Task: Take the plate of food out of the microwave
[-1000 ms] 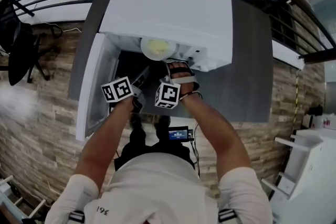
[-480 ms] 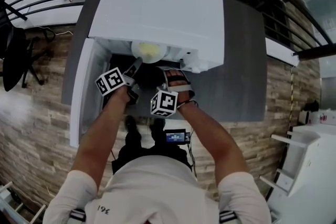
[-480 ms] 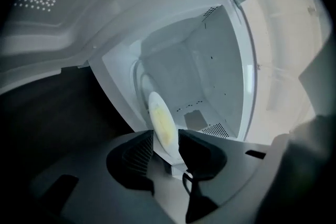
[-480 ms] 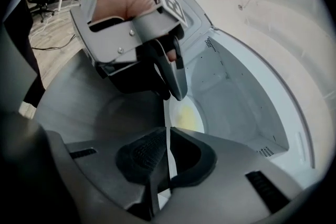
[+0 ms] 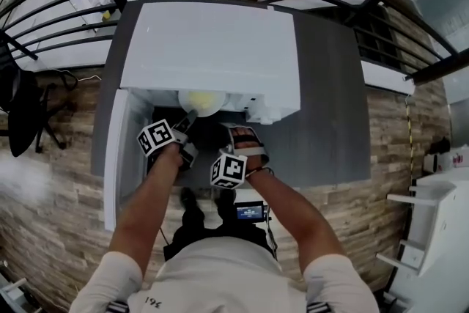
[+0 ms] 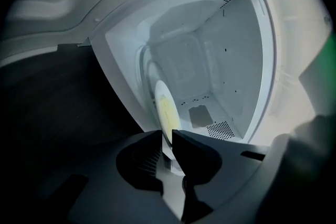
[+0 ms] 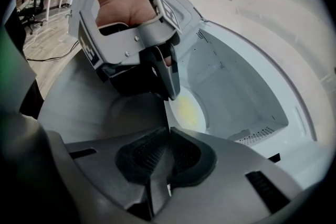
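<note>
A white plate point(image 5: 201, 100) with yellow food shows at the mouth of the open white microwave point(image 5: 212, 40). In the left gripper view the plate point(image 6: 167, 110) stands edge-on, its near rim between my left gripper's point(image 6: 168, 136) jaws. These jaws have just been closing and now pinch the rim. In the head view the left gripper point(image 5: 190, 115) reaches the plate from the lower left. My right gripper point(image 7: 168, 130) is shut with nothing in it, its tips close beside the plate's point(image 7: 190, 112) edge. Its marker cube point(image 5: 229, 169) sits below the opening.
The microwave door point(image 5: 116, 157) hangs open at the left. The microwave stands on a grey tabletop point(image 5: 330, 106). The cavity walls point(image 6: 231, 60) close in around the plate. A black office chair point(image 5: 22, 113) stands on the wooden floor at far left.
My left gripper has moved in to the plate's rim and its jaws have closed on it. The right gripper has shifted slightly and stays shut.
</note>
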`<state>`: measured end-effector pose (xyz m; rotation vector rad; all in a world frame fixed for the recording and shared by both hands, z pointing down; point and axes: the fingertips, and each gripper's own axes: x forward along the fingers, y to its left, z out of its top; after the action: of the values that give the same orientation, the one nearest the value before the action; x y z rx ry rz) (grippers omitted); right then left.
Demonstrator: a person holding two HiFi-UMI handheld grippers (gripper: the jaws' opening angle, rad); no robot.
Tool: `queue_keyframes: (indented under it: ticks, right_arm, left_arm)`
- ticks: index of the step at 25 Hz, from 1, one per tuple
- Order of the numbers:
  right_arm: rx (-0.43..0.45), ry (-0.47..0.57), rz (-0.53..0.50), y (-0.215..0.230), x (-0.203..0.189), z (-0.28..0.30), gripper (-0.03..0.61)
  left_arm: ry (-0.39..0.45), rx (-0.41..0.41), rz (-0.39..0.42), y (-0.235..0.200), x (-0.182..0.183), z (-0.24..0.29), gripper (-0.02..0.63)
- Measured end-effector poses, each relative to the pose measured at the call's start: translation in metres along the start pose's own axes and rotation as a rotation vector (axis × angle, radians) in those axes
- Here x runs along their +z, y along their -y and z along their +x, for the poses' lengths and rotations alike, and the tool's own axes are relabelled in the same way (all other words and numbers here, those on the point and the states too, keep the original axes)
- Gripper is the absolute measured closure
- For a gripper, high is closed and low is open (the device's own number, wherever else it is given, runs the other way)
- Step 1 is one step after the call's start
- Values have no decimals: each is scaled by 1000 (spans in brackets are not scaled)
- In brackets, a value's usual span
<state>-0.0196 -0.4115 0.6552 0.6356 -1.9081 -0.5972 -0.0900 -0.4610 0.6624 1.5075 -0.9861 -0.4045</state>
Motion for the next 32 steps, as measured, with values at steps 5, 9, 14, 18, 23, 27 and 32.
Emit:
queue_keyframes:
  ticks: [5, 9, 14, 18, 23, 27, 32]
  right_arm:
    - [-48, -10, -48, 12, -5, 8, 528]
    - [-115, 1, -158, 19, -7, 19, 480]
    - [-149, 3, -248, 24, -6, 32, 480]
    - [-140, 3, -280, 23, -3, 42, 480]
    - [-148, -5, -268, 26, -5, 47, 482]
    - [-153, -1, -278, 26, -6, 44, 499]
    - [-182, 1, -302, 26, -4, 39, 526]
  left_arm:
    - [0, -29, -30, 0, -1, -4, 561]
    - [-2, -57, -61, 3, 0, -9, 571]
    - [-30, -51, -80, -2, -7, -15, 572]
    - [-60, -43, -85, -6, -11, -18, 571]
    - [-94, -55, -84, -5, -15, -20, 572]
    - [-104, -59, -72, -3, -16, -20, 572]
    - [-101, -59, -15, 6, -12, -22, 571]
